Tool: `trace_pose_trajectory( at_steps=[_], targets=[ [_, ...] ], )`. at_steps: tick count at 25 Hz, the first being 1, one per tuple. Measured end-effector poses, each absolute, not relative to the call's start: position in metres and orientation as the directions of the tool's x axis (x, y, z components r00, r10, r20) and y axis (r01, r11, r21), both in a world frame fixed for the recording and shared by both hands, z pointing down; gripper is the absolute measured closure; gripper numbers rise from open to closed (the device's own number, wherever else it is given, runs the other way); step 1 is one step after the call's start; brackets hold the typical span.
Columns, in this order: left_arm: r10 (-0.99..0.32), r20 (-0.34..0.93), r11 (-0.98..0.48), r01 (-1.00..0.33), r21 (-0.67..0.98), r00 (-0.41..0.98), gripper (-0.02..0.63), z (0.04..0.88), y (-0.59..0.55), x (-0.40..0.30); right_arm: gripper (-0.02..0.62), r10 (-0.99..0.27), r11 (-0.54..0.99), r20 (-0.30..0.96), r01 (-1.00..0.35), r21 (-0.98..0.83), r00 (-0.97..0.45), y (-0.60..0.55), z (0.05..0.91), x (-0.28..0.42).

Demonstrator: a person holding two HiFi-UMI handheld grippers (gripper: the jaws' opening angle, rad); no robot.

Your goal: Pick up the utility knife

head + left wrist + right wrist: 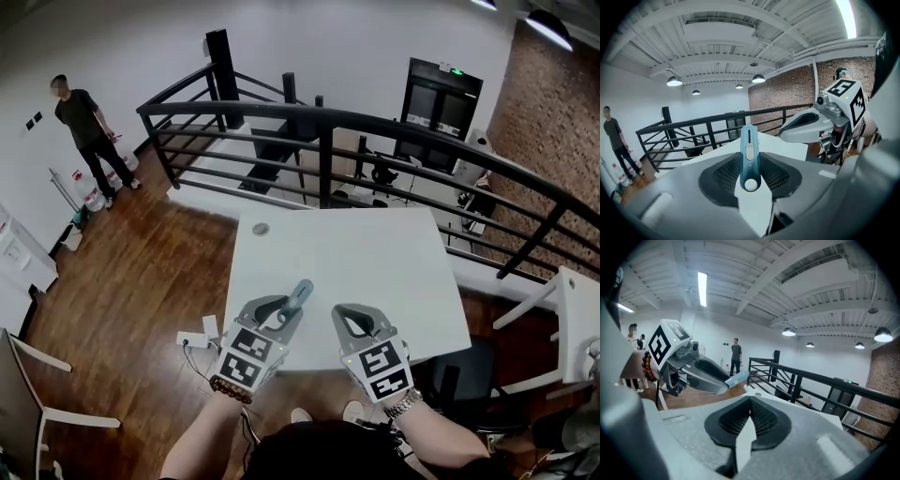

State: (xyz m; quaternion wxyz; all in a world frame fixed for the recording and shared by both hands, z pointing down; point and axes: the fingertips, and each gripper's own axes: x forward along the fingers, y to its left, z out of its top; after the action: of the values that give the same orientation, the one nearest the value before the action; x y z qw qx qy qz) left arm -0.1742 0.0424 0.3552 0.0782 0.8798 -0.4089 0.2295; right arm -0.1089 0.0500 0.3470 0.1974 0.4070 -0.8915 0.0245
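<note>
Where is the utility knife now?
In the head view, the utility knife sits clamped in the left gripper, above the near edge of the white table.

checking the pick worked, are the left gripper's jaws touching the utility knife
Touching. The left gripper view shows the utility knife clamped in the left gripper, with both jaws pressing against its sides.

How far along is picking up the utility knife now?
Done, it seems: the left gripper is shut on the blue utility knife, which appears lifted off the white table. In hand: only holding it. The right gripper is shut and empty. Nothing visible is left.
</note>
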Motion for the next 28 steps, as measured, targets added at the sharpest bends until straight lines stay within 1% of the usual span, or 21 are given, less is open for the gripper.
trace_pose_trajectory(
  at_steps=[10,18,28],
  targets=[
    [-0.738,0.421,-0.571,-0.821,0.025,0.527,0.459,0.358,0.042,-0.158,0.601,-0.695,0.698,0.361,-0.705,0.128,-0.622,0.047,0.347,-0.088],
    [-0.760,0.408,-0.540,-0.841,0.039,0.506,0.459,0.355,0.045,-0.154,0.601,-0.671,0.723,0.351,-0.681,0.116,-0.653,0.051,0.342,-0.090],
    [-0.769,0.410,-0.523,-0.851,0.035,0.490,0.459,0.353,0.046,-0.154,0.601,-0.667,0.728,0.351,-0.674,0.122,-0.657,0.053,0.341,-0.087]
  ],
)
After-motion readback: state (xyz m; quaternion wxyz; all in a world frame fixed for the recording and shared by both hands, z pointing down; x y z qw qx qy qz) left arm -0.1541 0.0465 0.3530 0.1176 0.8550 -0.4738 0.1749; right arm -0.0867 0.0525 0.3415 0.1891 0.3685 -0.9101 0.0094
